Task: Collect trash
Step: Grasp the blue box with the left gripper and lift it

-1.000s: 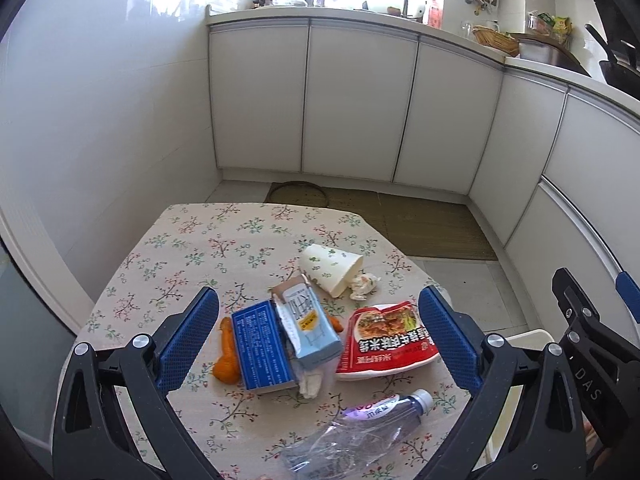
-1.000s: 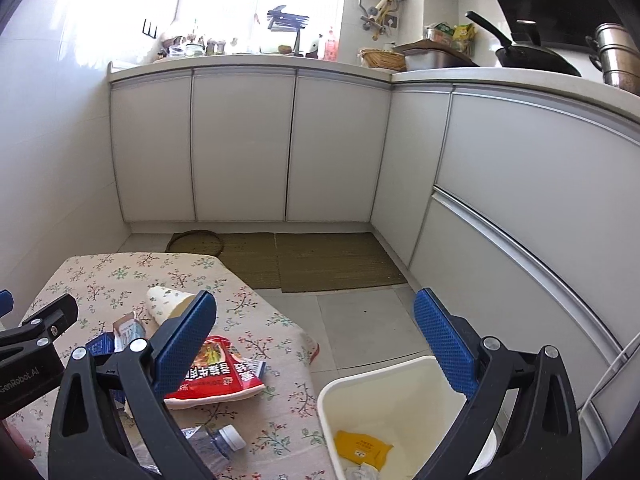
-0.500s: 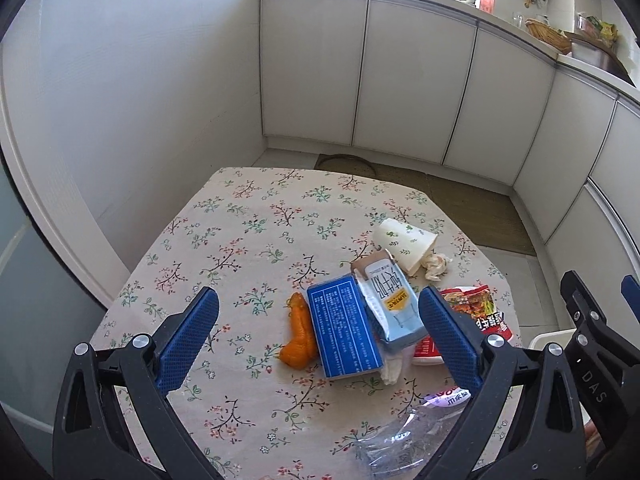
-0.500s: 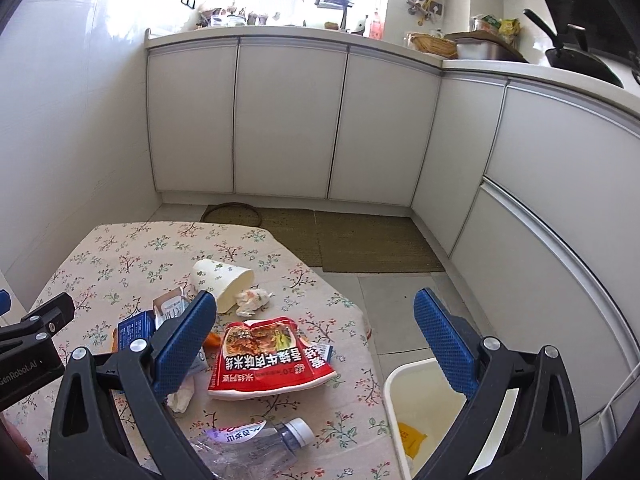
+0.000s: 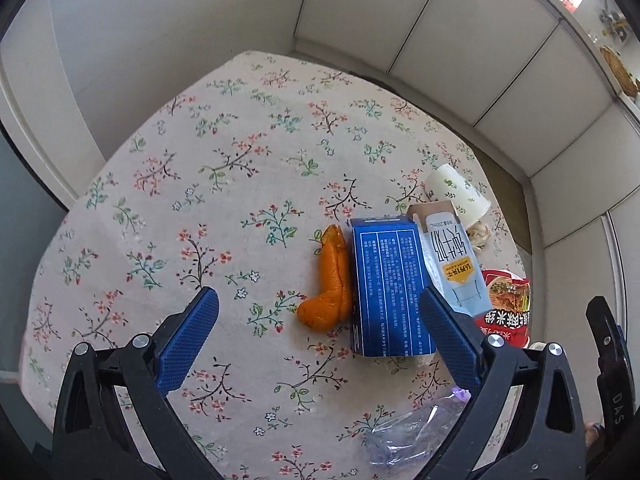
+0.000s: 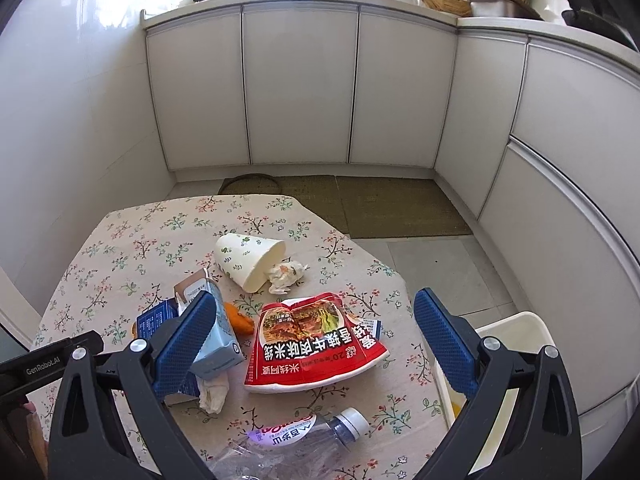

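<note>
- Trash all on bench (image 6: 120, 240), none gripped: peel (image 5: 330, 280) touching blue box (image 5: 388, 288), carton (image 5: 452, 264), cup (image 6: 248, 256), tissue (image 6: 286, 274), red bag (image 6: 312, 344), bottle (image 6: 304, 440).
- Bin (image 6: 516, 344) beside bench holds something yellow; most collecting looks left.
- Left gripper (image 5: 316, 336) and right gripper (image 6: 312, 340) fingers spread wide, empty.
- Floral cloth; white kitchen cabinets (image 6: 300, 88), floor mat (image 6: 392, 204).

- Left tool (image 5: 316, 332): black angular frame, silver screws, blue dimpled pads (image 5: 188, 340).
- Right tool (image 6: 314, 340): same black frame, blue textured pads (image 6: 444, 342).
- White lettering "GenRobot.AI" and "DAS" on the black housings.
</note>
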{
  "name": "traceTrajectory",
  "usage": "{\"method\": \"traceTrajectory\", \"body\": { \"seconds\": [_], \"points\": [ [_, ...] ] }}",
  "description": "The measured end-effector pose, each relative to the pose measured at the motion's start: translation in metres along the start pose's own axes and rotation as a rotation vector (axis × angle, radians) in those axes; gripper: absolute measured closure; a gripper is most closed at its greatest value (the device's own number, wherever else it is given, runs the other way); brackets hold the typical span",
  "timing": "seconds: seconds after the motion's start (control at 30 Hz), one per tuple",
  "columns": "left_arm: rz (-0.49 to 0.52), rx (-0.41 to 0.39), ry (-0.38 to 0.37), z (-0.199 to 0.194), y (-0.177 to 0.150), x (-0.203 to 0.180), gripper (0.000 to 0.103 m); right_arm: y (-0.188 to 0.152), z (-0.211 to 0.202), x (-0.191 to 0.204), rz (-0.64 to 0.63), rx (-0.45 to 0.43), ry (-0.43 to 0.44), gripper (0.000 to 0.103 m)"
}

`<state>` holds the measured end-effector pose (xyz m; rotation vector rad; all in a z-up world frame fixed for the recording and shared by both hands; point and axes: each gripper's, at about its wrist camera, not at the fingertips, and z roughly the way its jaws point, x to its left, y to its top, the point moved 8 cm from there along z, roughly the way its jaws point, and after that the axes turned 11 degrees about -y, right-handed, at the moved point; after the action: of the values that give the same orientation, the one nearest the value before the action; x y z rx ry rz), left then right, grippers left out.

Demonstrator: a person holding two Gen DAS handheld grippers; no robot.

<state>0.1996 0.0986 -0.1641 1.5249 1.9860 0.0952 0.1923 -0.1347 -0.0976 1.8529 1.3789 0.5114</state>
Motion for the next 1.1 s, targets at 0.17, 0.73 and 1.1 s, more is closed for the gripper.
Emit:
{"method": "traceTrajectory", "body": {
  "seconds": [0.17,0.73,1.1],
  "points": [
    [-0.071,0.051,-0.150,0.017,-0.003,-0.009,0.007,0.000,0.009,-0.004,0.031,0.040,0.010,0.007],
    [-0.118,0.176,-0.217,0.080,-0.015,-0.043,0.020,0.002,0.032,-0.031,0.074,0.123,0.006,0.007],
    [-0.140,0.006,-0.309,0.008,0.027,-0.022,0.051,-0.012,0.050,0.021,0.010,0.246,0.166,0.007]
  ]
}}
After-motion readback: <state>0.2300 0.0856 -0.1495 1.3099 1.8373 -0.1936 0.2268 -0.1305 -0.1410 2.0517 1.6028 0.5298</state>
